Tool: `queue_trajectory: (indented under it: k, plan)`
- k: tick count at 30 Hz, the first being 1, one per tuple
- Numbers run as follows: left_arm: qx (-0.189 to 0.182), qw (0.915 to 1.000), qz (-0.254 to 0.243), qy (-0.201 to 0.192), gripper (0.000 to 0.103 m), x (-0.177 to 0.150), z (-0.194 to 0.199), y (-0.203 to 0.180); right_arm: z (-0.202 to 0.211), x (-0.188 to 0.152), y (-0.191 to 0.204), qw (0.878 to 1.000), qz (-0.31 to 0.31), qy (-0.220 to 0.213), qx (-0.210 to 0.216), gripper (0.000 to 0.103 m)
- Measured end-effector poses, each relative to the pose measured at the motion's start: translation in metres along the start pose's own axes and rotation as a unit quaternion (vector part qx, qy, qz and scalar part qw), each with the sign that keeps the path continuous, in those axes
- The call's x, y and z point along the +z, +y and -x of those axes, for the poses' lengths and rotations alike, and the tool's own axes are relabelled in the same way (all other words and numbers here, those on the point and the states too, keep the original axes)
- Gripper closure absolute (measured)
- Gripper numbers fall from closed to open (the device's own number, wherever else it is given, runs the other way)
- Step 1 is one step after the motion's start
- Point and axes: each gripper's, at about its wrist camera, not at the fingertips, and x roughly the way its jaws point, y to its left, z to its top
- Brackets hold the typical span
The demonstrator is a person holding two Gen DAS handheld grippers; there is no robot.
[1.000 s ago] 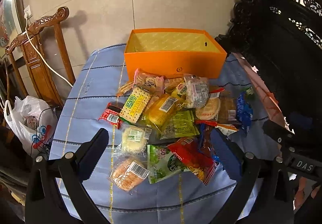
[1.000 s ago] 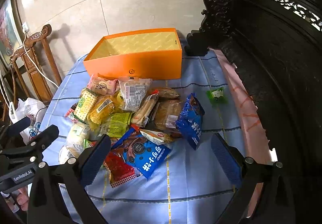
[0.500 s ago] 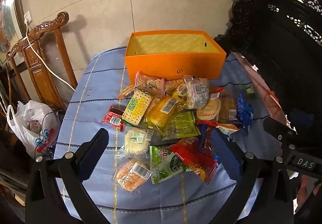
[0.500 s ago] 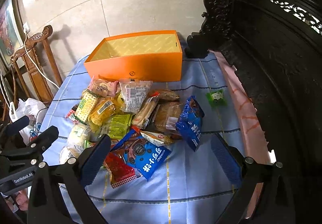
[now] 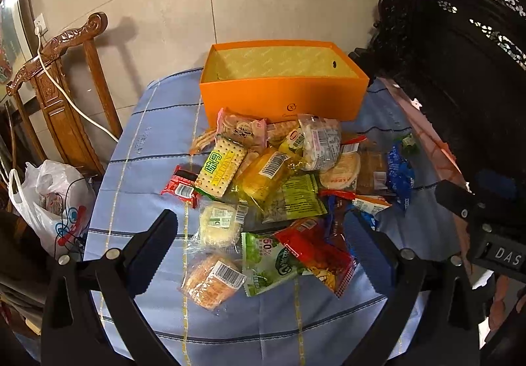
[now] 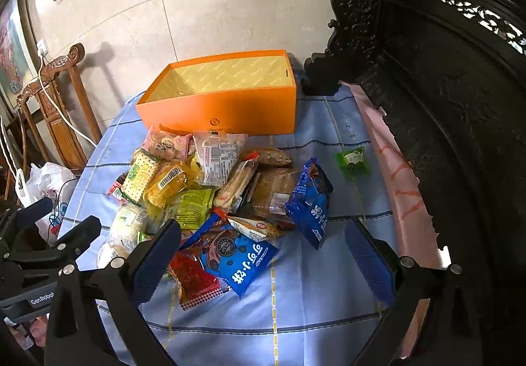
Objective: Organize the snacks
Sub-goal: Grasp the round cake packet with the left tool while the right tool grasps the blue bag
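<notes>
- 2 grippers, left (image 5: 259,247) and right (image 6: 263,251), hover wide and hold nothing.
- 0 snacks (image 5: 279,182) in box (image 5: 282,96); first pick pending.
- Next: close on 1 edge packet.

Both views are sharp at centre and bowed at the dark fisheye edges. Daylight glares off the snack wrappers (image 5: 279,188); the carved chair (image 5: 62,76) casts a soft wall shadow.

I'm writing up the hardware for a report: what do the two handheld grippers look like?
Both are matte black frames with silver screw heads and two fingers lined with dark blue ribbed pads. The left gripper shows white "GenRobot" lettering on its body in the right wrist view; the right gripper shows "DAS" in the left wrist view.
</notes>
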Motion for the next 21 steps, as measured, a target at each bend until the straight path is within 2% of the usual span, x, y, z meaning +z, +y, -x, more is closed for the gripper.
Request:
queue_trajectory:
  k: [6,10,12,14,16,19,21]
  plan:
    - [-0.016,0.9997,-0.003,-0.016,0.004,-0.016,-0.006,0.013,-0.012,-0.007,-0.01,1.0,0.007,-0.015,-0.005,0.004]
    - [-0.012,0.9994,-0.029,0.016,0.004,-0.053,-0.025,0.035,-0.027,-0.02,-0.027,1.0,-0.002,-0.023,0.012,0.004]
    - [-0.004,0.9994,-0.018,0.03,0.004,-0.062,-0.037,0.043,-0.042,-0.025,-0.034,1.0,-0.007,-0.022,0.002,0.004]
    - [-0.021,0.9989,0.007,0.042,0.004,-0.065,-0.055,0.05,-0.059,-0.024,-0.038,1.0,-0.004,-0.019,-0.011,0.004]
    - [-0.037,0.9986,0.012,0.036,0.004,-0.063,-0.067,0.049,-0.075,-0.021,-0.04,0.999,0.002,-0.023,-0.026,0.004]
    - [-0.02,0.9987,-0.029,0.036,0.004,-0.061,-0.1,0.038,-0.1,-0.013,-0.047,0.999,0.002,-0.03,-0.034,0.004]
    - [-0.007,0.9967,-0.056,0.058,0.004,-0.059,-0.127,0.031,-0.122,-0.008,-0.053,0.999,-0.004,-0.016,-0.031,0.004]
